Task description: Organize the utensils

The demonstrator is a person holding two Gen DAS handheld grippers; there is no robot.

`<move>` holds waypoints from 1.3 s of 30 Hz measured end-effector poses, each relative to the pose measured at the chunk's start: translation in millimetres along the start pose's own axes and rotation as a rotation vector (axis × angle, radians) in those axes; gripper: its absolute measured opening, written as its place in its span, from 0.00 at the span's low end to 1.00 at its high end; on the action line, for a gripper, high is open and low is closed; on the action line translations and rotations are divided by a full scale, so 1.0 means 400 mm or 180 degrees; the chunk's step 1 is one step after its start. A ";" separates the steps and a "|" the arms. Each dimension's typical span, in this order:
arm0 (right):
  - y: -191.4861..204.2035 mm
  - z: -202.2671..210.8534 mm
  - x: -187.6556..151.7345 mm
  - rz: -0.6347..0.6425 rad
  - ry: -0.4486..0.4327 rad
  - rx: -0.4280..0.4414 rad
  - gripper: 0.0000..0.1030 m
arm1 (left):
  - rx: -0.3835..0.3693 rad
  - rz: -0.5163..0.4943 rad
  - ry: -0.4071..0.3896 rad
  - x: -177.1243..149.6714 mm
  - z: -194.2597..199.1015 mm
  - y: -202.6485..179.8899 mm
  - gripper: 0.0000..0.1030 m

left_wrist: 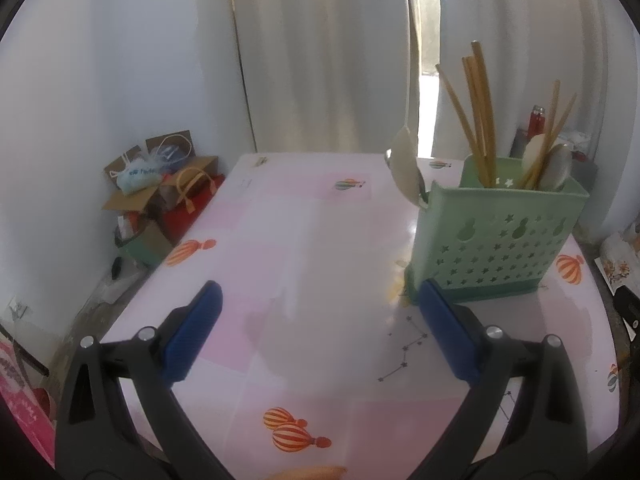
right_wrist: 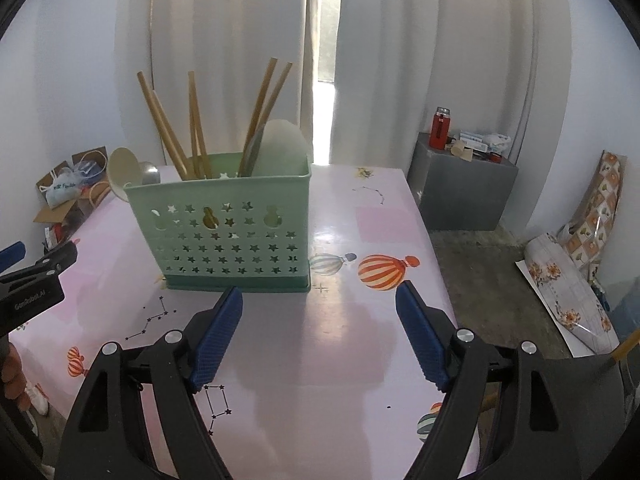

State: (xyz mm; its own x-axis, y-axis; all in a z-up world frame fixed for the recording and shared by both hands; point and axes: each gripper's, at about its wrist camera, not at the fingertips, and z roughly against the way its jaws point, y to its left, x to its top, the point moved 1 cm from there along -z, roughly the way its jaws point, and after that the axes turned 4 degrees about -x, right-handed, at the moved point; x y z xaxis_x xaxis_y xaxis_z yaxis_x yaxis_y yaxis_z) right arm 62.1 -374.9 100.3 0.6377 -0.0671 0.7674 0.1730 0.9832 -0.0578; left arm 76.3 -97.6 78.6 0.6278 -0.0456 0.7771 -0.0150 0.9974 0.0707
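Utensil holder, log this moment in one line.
holder: upright on table, chopsticks and spoons inside | left claw: open, empty | right claw: open, empty

You can read "GenRobot.AI" in small pale letters on the black body of the left gripper (right_wrist: 10,256), at the left edge of the right wrist view. The pale blue pouch (left_wrist: 138,176) atop the open brown cardboard box (left_wrist: 132,196) beyond the table's left edge bears dark lettering too blurred to make out.

One green utensil caddy (right_wrist: 236,232) is standing on the worktop (right_wrist: 352,344). About seven wooden chopsticks (right_wrist: 192,128) are sticking up from it, though overlap is blurring the count. Three pale spoons (left_wrist: 404,164) are showing, and two grippers are hovering.
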 end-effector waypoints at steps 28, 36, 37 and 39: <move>0.002 -0.012 0.013 0.0000 0.0028 -0.0013 0.75 | 0.0086 0.0066 0.0123 -0.006 -0.027 0.010 0.92; 0.004 -0.013 0.016 0.0012 0.0018 -0.0018 0.75 | 0.0111 0.0091 0.0140 -0.009 -0.033 0.021 0.92; 0.004 -0.013 0.017 0.0014 0.0018 -0.0018 0.75 | 0.0115 0.0099 0.0149 -0.010 -0.035 0.023 0.92; 0.005 -0.015 0.018 0.0015 0.0021 -0.0017 0.75 | 0.0123 0.0108 0.0160 -0.009 -0.037 0.028 0.92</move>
State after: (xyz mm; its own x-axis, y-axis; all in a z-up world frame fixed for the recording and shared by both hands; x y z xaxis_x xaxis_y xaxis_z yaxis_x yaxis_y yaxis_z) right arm 71.4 -374.5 101.8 0.6435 -0.0635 0.7628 0.1739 0.9826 -0.0649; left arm 85.3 -85.5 67.3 0.6646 -0.0080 0.7471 -0.0665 0.9953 0.0698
